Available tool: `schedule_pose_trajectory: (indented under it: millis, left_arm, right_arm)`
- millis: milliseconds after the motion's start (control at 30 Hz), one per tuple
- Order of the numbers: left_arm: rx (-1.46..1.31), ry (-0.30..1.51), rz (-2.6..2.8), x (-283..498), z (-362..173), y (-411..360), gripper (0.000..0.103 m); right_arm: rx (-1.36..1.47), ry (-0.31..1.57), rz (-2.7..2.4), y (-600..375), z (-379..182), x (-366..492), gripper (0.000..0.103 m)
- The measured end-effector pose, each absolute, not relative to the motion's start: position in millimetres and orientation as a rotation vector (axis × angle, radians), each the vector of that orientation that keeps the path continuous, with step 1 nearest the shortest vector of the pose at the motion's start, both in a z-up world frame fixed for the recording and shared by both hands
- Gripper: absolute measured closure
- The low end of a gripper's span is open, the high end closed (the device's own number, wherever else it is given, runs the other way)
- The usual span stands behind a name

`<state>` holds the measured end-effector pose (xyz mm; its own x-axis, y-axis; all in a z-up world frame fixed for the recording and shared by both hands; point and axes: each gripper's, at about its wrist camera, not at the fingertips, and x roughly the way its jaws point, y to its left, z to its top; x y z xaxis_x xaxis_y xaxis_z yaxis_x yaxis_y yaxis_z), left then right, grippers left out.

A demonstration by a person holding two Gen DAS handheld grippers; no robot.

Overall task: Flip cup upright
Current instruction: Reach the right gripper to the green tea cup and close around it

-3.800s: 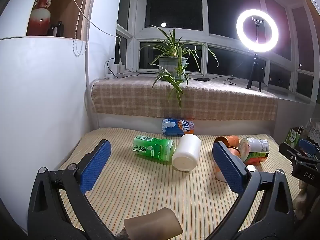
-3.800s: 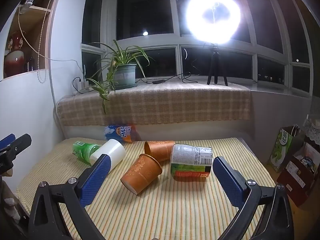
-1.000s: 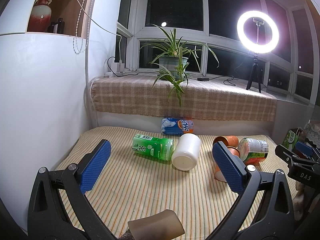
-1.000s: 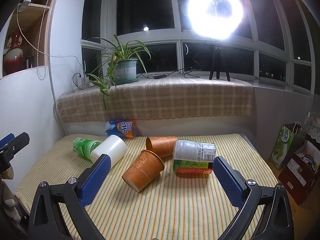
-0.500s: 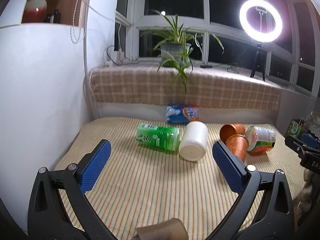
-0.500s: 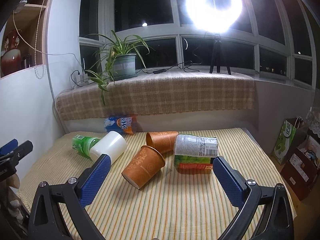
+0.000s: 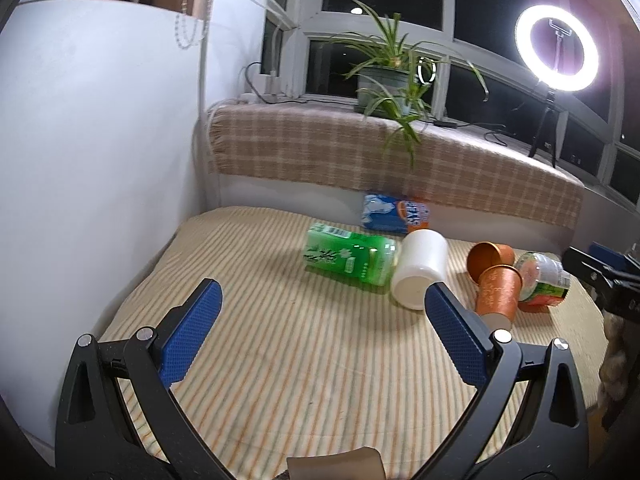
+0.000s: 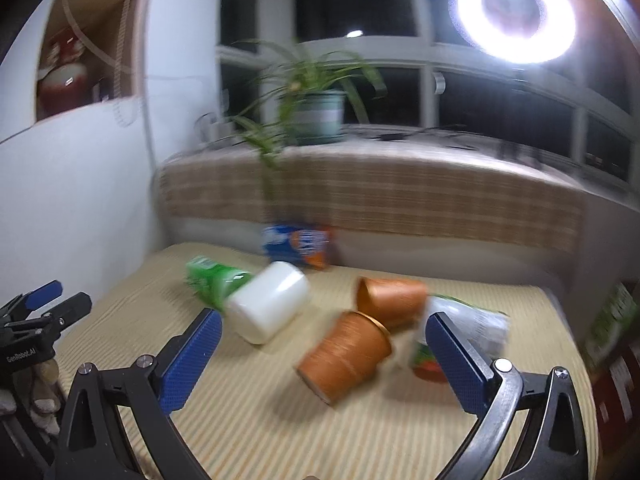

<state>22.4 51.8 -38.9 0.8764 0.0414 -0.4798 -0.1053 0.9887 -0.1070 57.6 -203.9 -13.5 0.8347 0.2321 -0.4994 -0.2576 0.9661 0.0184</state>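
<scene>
Right gripper (image 8: 323,354) spread wide, gripping nothing; the near orange cup (image 8: 347,357) lies on its side on the striped mat (image 8: 248,416), between its fingers, mouth toward a second tipped cup (image 8: 394,301). Left gripper (image 7: 320,322) also wide and bare.

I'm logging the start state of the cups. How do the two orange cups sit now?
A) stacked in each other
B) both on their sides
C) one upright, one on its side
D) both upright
B: the near orange cup and far orange cup both lie tipped on the table.
</scene>
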Motion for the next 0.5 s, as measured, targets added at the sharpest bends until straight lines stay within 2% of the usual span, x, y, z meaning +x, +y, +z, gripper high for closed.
schedule_pose_trajectory:
  millis: [500]
  left_arm:
    - [-0.189, 0.524, 0.229, -4.6, -51.1, 111.1, 0.0]
  right_arm:
    - [-0.488, 0.761, 0.674, -55.1, -29.0, 165.7, 0.003]
